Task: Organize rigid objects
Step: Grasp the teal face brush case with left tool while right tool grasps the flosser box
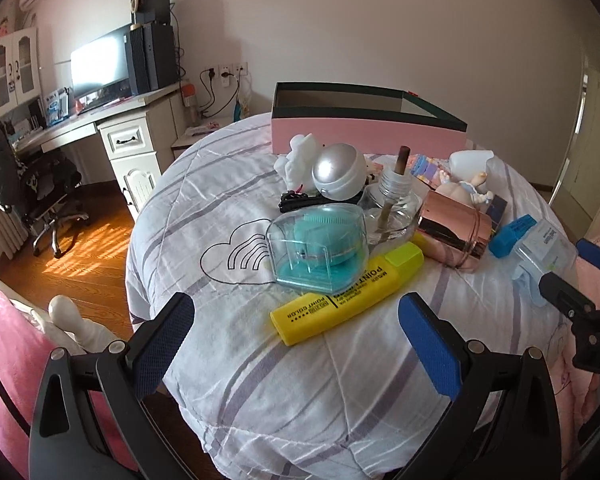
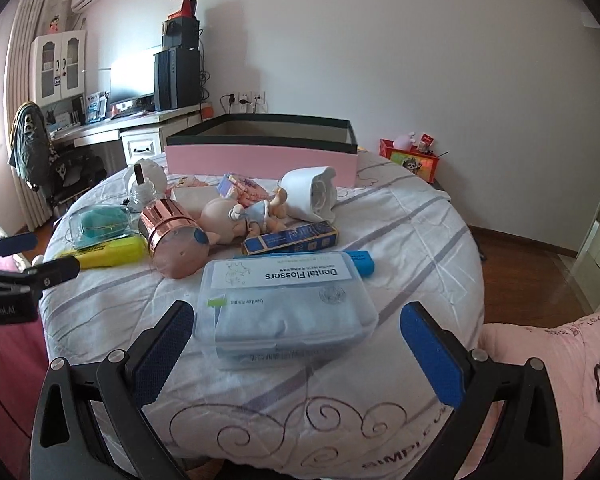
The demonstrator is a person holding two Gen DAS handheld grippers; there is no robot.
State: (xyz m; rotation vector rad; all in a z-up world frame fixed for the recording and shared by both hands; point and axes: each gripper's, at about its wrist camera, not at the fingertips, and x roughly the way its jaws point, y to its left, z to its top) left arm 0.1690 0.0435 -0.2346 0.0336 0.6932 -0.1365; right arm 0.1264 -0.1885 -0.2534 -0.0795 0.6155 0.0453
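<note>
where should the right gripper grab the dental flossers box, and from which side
Grip the flossers box across its two short ends, coming in low from the near edge. It lies flat on the bedspread with its long side facing the open right gripper, whose fingers already sit outside each end. The rigid clear walls suit a side pinch; the flat lid offers no purchase from above.
</note>
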